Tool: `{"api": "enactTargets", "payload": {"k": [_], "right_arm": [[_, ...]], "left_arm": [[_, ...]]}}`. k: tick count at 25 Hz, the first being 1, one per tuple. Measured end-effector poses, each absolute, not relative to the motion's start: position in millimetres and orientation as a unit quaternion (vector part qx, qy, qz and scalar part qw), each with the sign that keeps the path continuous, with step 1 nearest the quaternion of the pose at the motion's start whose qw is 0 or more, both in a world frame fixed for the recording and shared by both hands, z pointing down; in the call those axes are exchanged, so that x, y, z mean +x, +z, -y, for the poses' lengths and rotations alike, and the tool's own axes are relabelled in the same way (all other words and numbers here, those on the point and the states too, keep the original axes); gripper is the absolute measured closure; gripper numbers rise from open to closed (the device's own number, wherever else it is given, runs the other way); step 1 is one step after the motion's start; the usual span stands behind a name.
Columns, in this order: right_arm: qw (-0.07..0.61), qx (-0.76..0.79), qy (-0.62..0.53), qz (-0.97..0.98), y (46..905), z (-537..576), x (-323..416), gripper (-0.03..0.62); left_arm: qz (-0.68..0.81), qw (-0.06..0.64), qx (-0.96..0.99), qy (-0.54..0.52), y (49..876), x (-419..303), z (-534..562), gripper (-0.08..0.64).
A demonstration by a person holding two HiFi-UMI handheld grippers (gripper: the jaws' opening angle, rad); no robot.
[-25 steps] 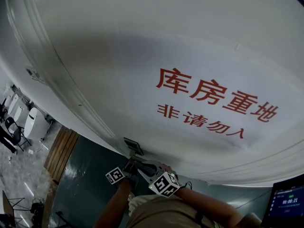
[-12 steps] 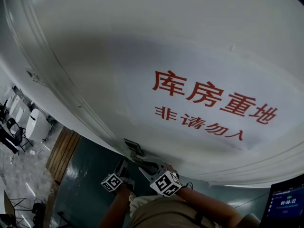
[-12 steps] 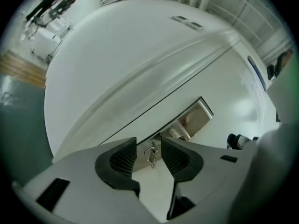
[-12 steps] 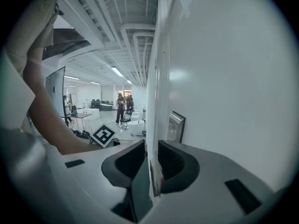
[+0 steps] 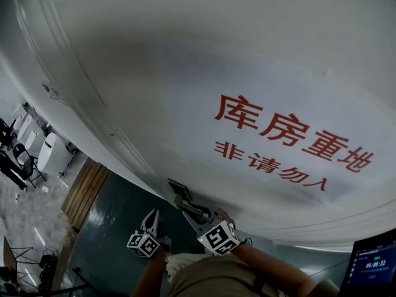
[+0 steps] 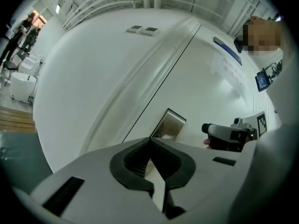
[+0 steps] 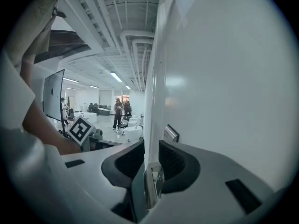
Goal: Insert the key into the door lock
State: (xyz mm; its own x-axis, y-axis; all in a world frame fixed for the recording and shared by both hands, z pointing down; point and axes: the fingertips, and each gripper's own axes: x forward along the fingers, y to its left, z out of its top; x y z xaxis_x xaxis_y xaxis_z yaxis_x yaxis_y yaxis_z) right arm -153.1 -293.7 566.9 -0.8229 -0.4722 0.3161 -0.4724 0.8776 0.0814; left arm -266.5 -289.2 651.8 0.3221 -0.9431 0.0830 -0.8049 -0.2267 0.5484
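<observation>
Key (image 7: pixel 153 185), seemingly a thin, stiff, slippery sliver, sits pinched in my right hand-held gripper (image 7: pixel 150 146), just short of the door lock (image 7: pixel 170 133); I'd hold its bow. My left hand-held gripper (image 6: pixel 150 141) has just snapped shut, empty.

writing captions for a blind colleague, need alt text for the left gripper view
The grey left gripper, black-padded jaws just closed on nothing, points at a white door with a small rectangular brushed-metal lock plate near its edge. The grey-and-black right gripper reaches in from the right, beside that plate.
</observation>
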Motion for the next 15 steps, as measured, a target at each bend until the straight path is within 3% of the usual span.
{"api": "enactTargets", "payload": {"k": [15], "right_arm": [[0.133,0.27,0.002,0.954,555,298,-178,0.494]], "left_arm": [[0.532,0.264,0.792,-0.144,623,-280,255,0.545]]}}
